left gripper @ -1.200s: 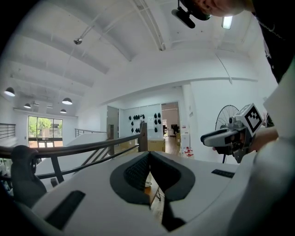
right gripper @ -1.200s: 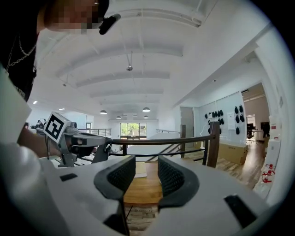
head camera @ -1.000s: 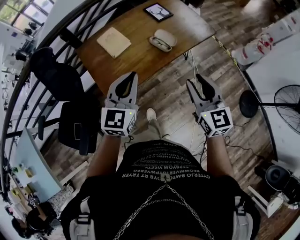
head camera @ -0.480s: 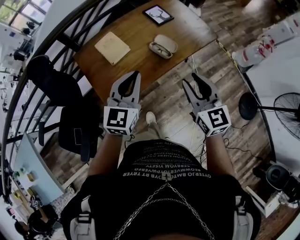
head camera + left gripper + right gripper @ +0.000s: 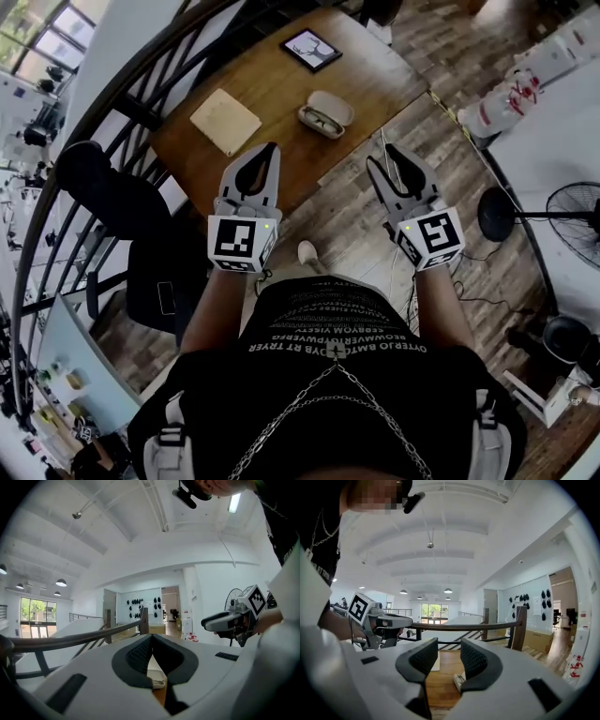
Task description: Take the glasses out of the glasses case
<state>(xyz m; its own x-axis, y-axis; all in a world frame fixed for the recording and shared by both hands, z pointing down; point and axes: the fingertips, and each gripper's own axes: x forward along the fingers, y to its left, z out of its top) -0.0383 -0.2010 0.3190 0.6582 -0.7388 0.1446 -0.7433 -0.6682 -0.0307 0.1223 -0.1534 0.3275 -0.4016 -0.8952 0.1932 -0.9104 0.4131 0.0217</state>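
An open beige glasses case (image 5: 325,114) lies on the wooden table (image 5: 281,89), with dark-rimmed glasses (image 5: 323,120) in its lower half. Both grippers hover short of the table's near edge, over the floor. My left gripper (image 5: 273,148) is shut and empty, its tips touching. My right gripper (image 5: 382,156) is open, with nothing between its jaws. In the left gripper view the case (image 5: 157,683) shows below the closed tips (image 5: 151,637). The right gripper view shows the case (image 5: 461,680) low between the parted jaws (image 5: 449,645).
A beige pad (image 5: 225,121) and a framed picture (image 5: 310,49) also lie on the table. A black office chair (image 5: 112,187) and a curved railing (image 5: 112,103) stand to the left. At the right are a white table with bottles (image 5: 511,98) and a fan (image 5: 577,211). Cables trail on the floor (image 5: 384,272).
The table and case have drawn nearer to both grippers in the head view. The jaws of both grippers stand as before.
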